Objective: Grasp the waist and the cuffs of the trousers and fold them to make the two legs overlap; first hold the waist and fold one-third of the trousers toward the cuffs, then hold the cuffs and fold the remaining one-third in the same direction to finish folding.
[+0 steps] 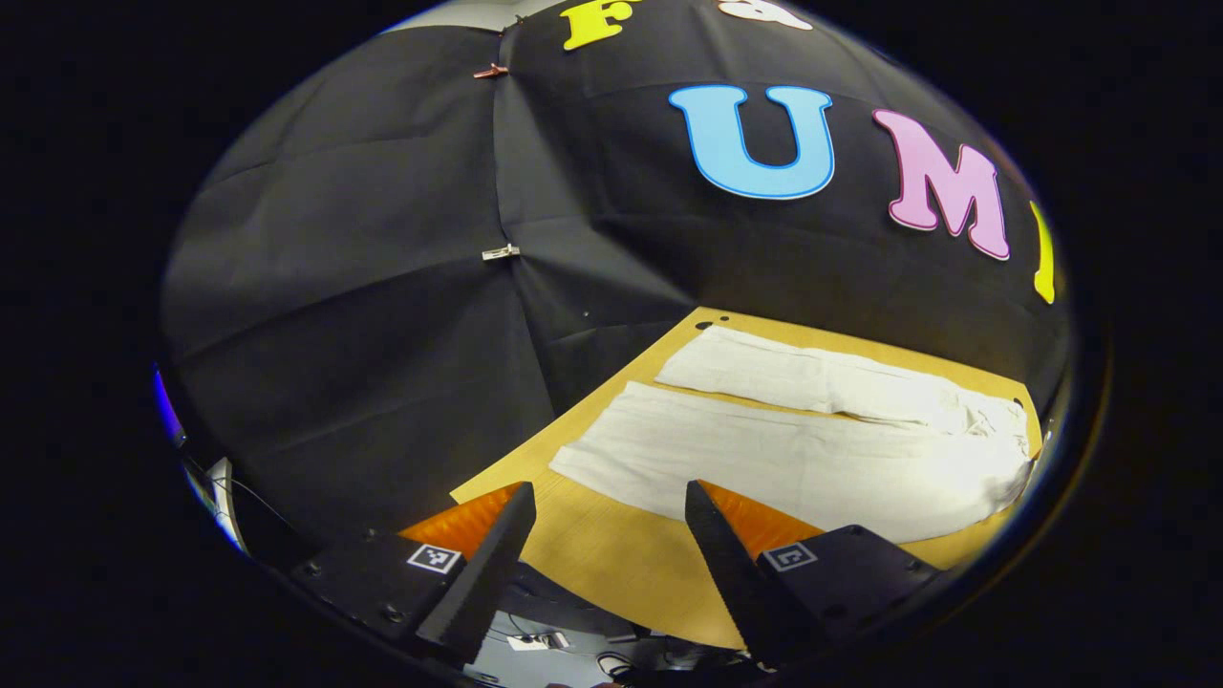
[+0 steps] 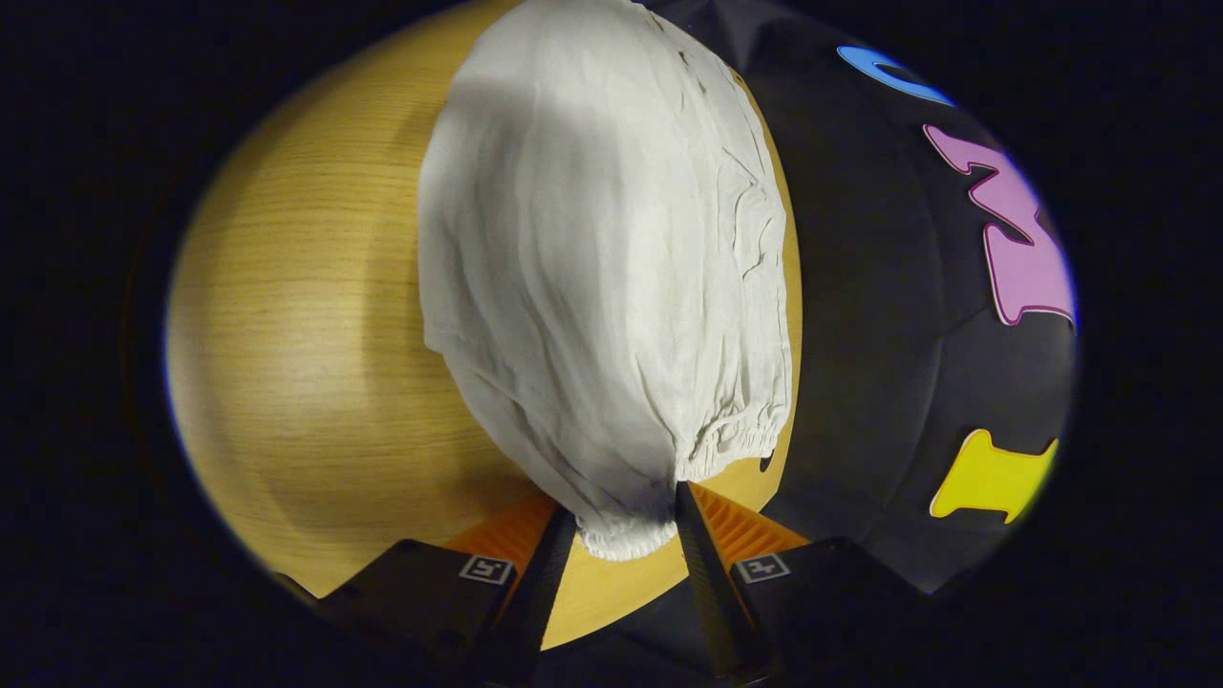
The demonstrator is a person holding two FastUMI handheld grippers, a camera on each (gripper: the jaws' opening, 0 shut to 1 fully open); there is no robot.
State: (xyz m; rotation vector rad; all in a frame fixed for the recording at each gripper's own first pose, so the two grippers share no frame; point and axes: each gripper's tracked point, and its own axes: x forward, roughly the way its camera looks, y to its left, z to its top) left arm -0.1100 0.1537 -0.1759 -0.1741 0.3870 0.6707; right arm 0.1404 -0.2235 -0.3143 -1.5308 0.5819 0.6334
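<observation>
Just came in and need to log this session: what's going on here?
A person with two handheld grippers is starting to fold white trousers lying flat on a wooden table, legs still apart. The right gripper straddles the gathered waistband. The left gripper hovers open near the cuff of one leg.

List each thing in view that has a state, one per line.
trousers: spread flat on the table, legs apart, not yet folded
waist: bunched between the right gripper's fingers
left gripper: open, above the table edge, holding nothing
right gripper: closing around the waist; grip unclear
</observation>
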